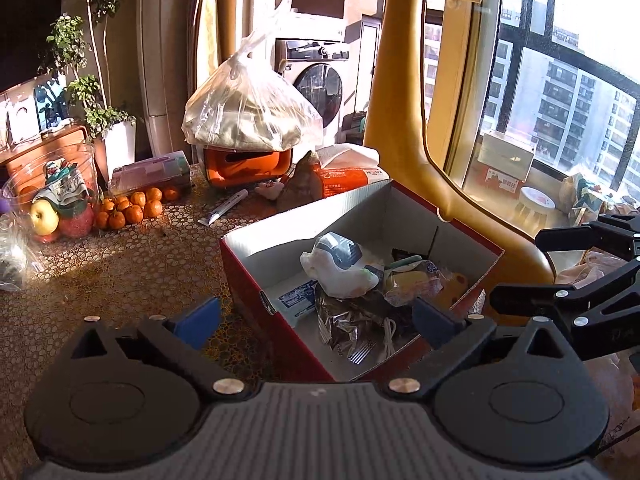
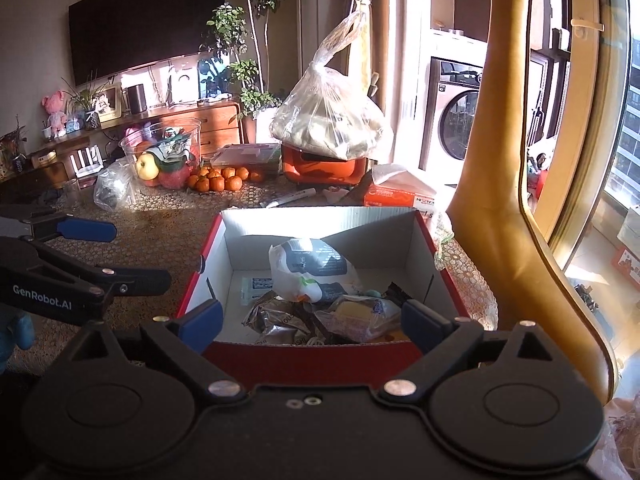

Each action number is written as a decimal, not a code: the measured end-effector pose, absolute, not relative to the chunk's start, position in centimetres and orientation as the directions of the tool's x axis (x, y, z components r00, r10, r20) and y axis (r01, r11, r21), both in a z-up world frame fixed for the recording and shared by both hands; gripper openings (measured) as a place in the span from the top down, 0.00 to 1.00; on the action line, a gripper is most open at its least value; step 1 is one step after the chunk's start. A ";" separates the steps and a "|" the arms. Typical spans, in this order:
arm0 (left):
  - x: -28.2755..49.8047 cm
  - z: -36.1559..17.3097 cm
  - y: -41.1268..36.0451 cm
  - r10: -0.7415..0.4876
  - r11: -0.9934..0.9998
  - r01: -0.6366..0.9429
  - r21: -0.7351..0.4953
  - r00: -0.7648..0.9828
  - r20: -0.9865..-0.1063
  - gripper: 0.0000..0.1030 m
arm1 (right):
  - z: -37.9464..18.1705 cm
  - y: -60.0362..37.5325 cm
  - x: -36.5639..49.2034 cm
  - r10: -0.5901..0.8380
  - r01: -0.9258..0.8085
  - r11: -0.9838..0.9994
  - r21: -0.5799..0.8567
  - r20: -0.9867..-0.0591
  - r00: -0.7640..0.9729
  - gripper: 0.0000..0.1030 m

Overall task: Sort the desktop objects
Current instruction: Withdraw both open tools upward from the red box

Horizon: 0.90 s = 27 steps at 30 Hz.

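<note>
A red cardboard box (image 1: pixel 248 276) (image 2: pixel 436 240) with white inner walls stands on the patterned table. It holds a white packet (image 1: pixel 340 268) (image 2: pixel 308 268), foil wrappers (image 1: pixel 344 320) (image 2: pixel 276 316) and a yellow snack pack (image 1: pixel 412 284) (image 2: pixel 360 312). My left gripper (image 1: pixel 316 320) is open and empty over the box's near left corner. My right gripper (image 2: pixel 312 320) is open and empty at the box's near wall. A white tube (image 1: pixel 224 208) (image 2: pixel 292 198) lies on the table behind the box.
Tangerines (image 1: pixel 132 208) (image 2: pixel 220 180), a clear fruit tub (image 1: pixel 52 196) (image 2: pixel 164 156), an orange appliance under a plastic bag (image 1: pixel 248 108) (image 2: pixel 328 120) and a tissue pack (image 1: pixel 352 172) (image 2: pixel 400 192) stand at the back. A yellow chair (image 1: pixel 404 120) (image 2: pixel 500 160) stands to the right.
</note>
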<state>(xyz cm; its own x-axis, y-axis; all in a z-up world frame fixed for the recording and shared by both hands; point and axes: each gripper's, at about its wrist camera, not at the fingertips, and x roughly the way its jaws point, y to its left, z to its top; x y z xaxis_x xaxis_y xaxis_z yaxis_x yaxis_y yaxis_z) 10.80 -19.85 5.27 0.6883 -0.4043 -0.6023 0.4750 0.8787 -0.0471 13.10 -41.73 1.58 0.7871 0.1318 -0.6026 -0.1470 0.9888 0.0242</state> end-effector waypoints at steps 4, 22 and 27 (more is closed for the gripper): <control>9.9 5.2 -19.7 -0.399 0.879 0.476 -0.036 0.691 -0.603 0.00 | 1.3 -41.8 12.6 0.131 -0.137 0.990 0.035 -0.601 0.788 0.06; 7.9 3.8 -20.4 -0.420 0.852 0.523 -0.028 0.651 -0.632 0.00 | 0.1 -42.4 11.1 0.115 -0.103 0.993 0.056 -0.630 0.768 0.06; 7.9 3.3 -20.7 -0.415 0.850 0.526 -0.024 0.642 -0.644 0.00 | -0.1 -42.5 11.0 0.110 -0.093 0.994 0.059 -0.637 0.763 0.06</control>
<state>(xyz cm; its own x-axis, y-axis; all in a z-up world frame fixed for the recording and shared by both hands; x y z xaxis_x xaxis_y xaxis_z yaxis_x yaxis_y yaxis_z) 7.86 -20.65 3.31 0.6420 -0.4154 -0.6444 0.5260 0.8501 -0.0240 10.99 -42.52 -0.14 0.7631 0.1096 -0.6369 -0.0930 0.9939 0.0595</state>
